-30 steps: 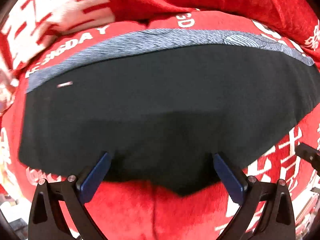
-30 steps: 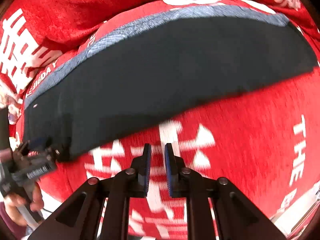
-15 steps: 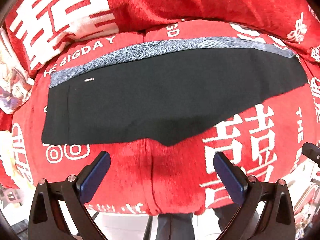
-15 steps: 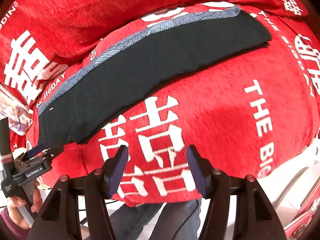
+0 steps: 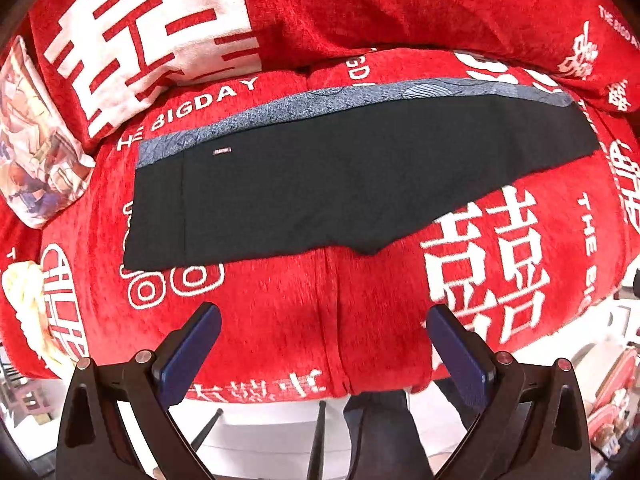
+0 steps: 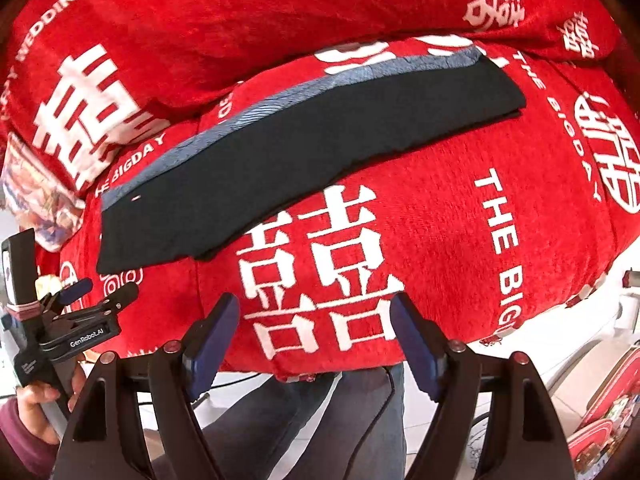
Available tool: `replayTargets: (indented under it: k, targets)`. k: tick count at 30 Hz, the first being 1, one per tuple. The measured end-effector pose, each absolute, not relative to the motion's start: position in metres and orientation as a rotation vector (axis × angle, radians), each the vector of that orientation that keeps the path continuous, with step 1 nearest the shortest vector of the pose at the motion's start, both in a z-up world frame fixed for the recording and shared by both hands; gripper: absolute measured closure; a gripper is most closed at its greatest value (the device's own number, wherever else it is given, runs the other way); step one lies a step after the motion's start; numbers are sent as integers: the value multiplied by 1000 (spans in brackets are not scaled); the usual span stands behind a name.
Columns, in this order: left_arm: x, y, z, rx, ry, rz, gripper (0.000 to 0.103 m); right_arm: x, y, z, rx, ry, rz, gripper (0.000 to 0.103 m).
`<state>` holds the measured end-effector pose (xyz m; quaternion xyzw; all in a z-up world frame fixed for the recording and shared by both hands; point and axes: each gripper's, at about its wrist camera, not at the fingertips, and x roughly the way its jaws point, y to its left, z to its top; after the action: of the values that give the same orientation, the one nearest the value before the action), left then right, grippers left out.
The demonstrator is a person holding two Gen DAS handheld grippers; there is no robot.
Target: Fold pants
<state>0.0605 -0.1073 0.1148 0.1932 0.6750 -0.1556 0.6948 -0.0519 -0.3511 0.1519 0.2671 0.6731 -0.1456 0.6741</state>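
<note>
The black pants (image 5: 340, 184) lie folded lengthwise across the upper middle on the red sofa cover (image 5: 380, 320), so a careless next grab could catch the plush cover too; both tools, left (image 5: 320, 344) and right (image 6: 314, 338), gape wide and empty, the right's jaws opening, and only the right view shows the hand (image 6: 36, 412) holding the left tool.

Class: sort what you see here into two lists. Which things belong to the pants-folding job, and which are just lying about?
Belongs to the job:
black pants
left gripper
right gripper

Just lying about:
red printed cover
picture cushion
</note>
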Motion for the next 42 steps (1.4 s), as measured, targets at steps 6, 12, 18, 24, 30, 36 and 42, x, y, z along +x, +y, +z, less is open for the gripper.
replayTargets:
  k: [6, 12, 18, 24, 30, 36, 42]
  targets:
    - [53, -113, 121, 447, 1522, -395, 0, -46, -339, 182, 531, 1501, -326, 23]
    - [61, -138, 148, 400, 1460, -446, 0, -42, -344, 201, 502, 1484, -333, 23]
    - [69, -169, 155, 376, 1447, -423, 0, -40, -366, 212, 475, 1461, -313, 23]
    - [65, -204, 166, 347, 1443, -423, 0, -43, -408, 227, 472, 1424, -321, 23]
    - [65, -231, 180, 386, 1405, -447, 0, -43, -442, 227, 519, 1405, -349, 23]
    - [65, -235, 180, 431, 1408, -434, 0, -44, -451, 217, 574, 1423, -345, 23]
    - [70, -234, 189, 445, 1376, -420, 0, -45, -455, 213, 618, 1410, -347, 23]
